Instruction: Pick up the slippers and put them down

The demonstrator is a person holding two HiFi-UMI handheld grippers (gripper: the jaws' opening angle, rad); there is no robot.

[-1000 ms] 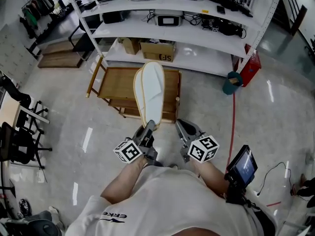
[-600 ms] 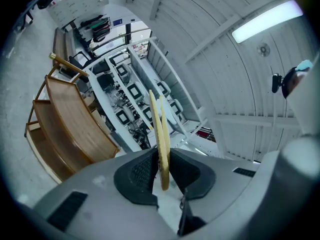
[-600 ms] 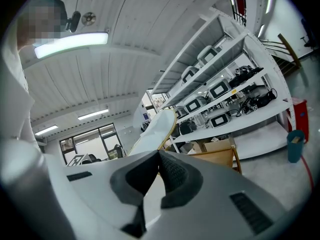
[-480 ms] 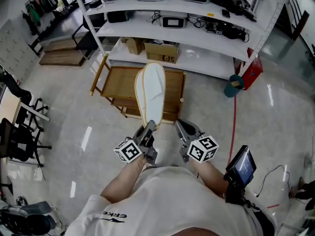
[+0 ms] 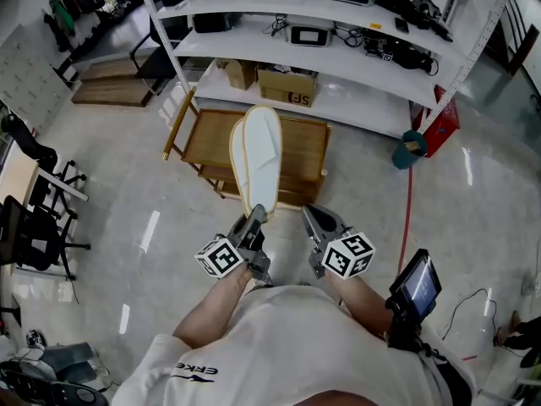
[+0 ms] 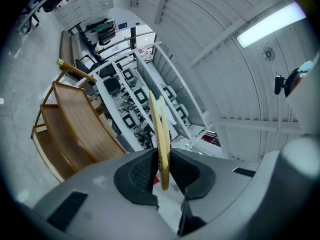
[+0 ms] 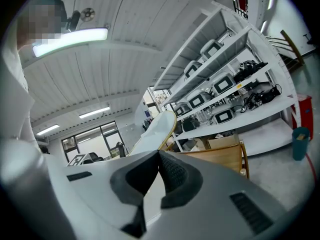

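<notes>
Head view, read with both gripper views. The slippers (image 5: 258, 161), a white pair with yellow edging laid flat against each other, are clamped at their near end between the pads of the left gripper (image 5: 256, 219). They are carried roughly level in the air, and their far end reaches out over the wooden rack (image 5: 306, 146), which stands on the floor in front of the white shelves (image 5: 338, 101). The right gripper (image 5: 312, 219) is held just right of the pair and apart from it; its jaws are closed on each other with nothing between them. The step in hand is judged to be the carry towards a place for setting down, probably the rack. A firm grip is advised, since both slippers are pinched by one short edge and either could slide free. The pair is best held level and lowered until its underside is borne by the rack top, and only then should the jaws be parted. The far end may be steadied with the free gripper if sag is seen.
</notes>
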